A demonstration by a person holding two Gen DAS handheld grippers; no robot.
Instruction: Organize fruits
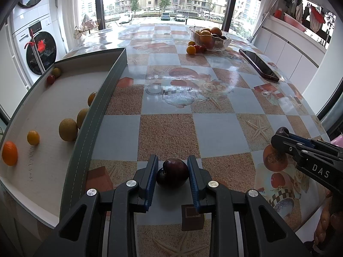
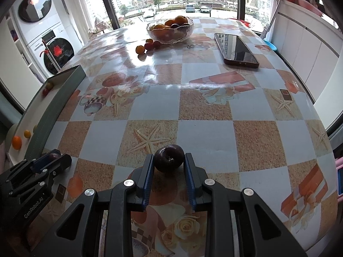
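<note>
**Two plums, one in each gripper**

The left gripper (image 1: 172, 167) has its blue pads narrowed onto a dark plum (image 1: 173, 175), both pads touching the fruit's sides. The plum sits low over the checkered table (image 1: 167, 98); whether it rests on the cloth or is lifted just off it cannot be told from this angle. It is nearly round, slightly wider than tall, so its long axis runs across the jaws from 9 to 3 o'clock, and its stem dimple faces 9 o'clock.

The right gripper (image 2: 169, 160) likewise clamps a second dark plum (image 2: 169, 158) at the fingertips. Its stem dimple faces the camera, toward 6 o'clock.

In the left wrist view a grey tray (image 1: 103, 98) lies at 9 o'clock. It holds an orange (image 1: 9, 153), a small yellow fruit (image 1: 33, 137), a green-yellow fruit (image 1: 68, 129) and, in its far corner, a small red fruit (image 1: 50, 79).

At 1 o'clock, far across the table, a glass bowl (image 1: 211, 39) holds oranges and dark fruit, with loose small fruits (image 1: 194, 48) just beside it. A phone (image 1: 258, 64) lies at 2 o'clock, its long axis running from 11 to 5 o'clock.
</note>
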